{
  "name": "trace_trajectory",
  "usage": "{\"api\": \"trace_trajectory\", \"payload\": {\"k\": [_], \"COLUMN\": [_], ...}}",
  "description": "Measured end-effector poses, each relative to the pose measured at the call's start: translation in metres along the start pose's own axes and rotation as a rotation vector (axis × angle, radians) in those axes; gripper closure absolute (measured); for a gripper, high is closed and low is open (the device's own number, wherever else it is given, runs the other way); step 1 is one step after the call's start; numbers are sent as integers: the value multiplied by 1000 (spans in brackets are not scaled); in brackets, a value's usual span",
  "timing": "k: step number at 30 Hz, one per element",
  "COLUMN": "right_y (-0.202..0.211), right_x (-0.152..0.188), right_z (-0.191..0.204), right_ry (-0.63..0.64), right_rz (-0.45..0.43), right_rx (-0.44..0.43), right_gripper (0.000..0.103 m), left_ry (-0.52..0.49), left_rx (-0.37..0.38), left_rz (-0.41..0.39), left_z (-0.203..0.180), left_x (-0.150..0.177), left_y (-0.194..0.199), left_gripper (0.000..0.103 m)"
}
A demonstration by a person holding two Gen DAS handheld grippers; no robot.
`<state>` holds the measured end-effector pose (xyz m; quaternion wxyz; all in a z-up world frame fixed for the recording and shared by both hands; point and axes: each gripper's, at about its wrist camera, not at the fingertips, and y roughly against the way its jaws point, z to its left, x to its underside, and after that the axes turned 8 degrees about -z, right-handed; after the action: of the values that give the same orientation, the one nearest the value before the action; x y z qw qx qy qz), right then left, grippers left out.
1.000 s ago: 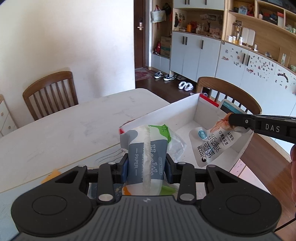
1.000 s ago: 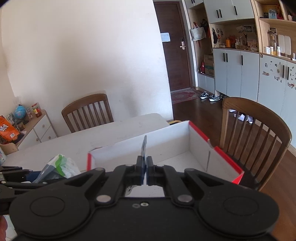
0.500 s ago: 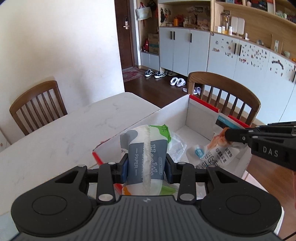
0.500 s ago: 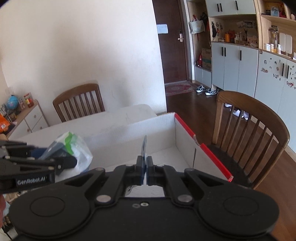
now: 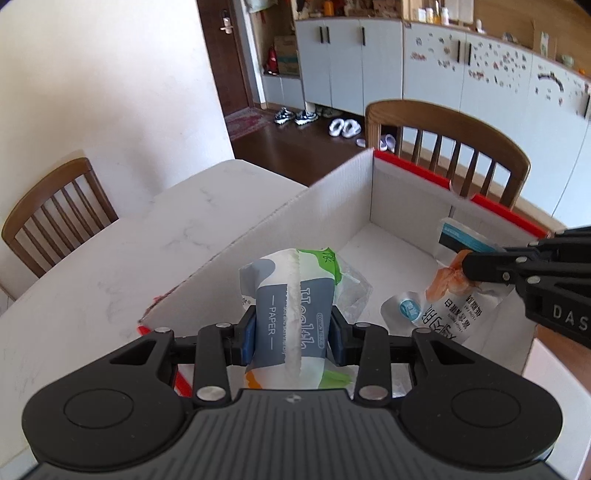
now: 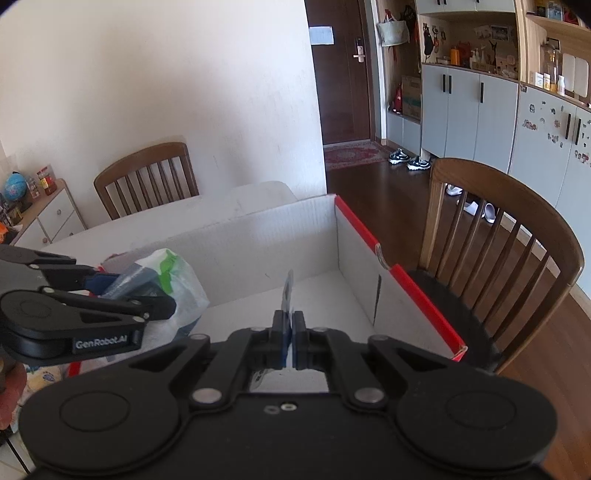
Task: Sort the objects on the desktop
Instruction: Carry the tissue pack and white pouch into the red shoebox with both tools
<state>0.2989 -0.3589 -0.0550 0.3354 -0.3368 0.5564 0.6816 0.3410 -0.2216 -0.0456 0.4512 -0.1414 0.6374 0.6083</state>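
Tissue pack (image 5: 291,314), 1 soft crinkly packet, is clamped in the left tongs (image 5: 291,338) over 1 white corrugated box (image 5: 406,192), beside 1 flat foil pouch (image 5: 447,314) pinched by the right tongs (image 6: 289,341).

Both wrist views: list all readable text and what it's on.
"PAPER": tissue pack held in the left gripper.
"COTTON TISSUE": same pack, small label.
"DAS": right gripper body.
"GenRobot.AI": left gripper body, right wrist view.
Pouch held in the right gripper: printed characters, not legible to me.
Door notice: too small.
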Motion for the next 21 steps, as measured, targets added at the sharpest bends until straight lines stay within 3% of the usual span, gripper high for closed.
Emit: {"api": "trace_trajectory", "payload": {"k": [11, 21], "right_y": [-29, -50], "right_x": [10, 13], "right_z": [-14, 0], "right_ry": [-19, 109], "right_rz": [104, 224], "right_rx": [-7, -11], "right_gripper": [102, 101], "left_ry": [-9, -27], "left_rx": [6, 6], "left_rz": [70, 119], "left_z": [-5, -9], "left_x": [8, 13], "left_y": [-32, -48], "left_gripper": [66, 66]}}
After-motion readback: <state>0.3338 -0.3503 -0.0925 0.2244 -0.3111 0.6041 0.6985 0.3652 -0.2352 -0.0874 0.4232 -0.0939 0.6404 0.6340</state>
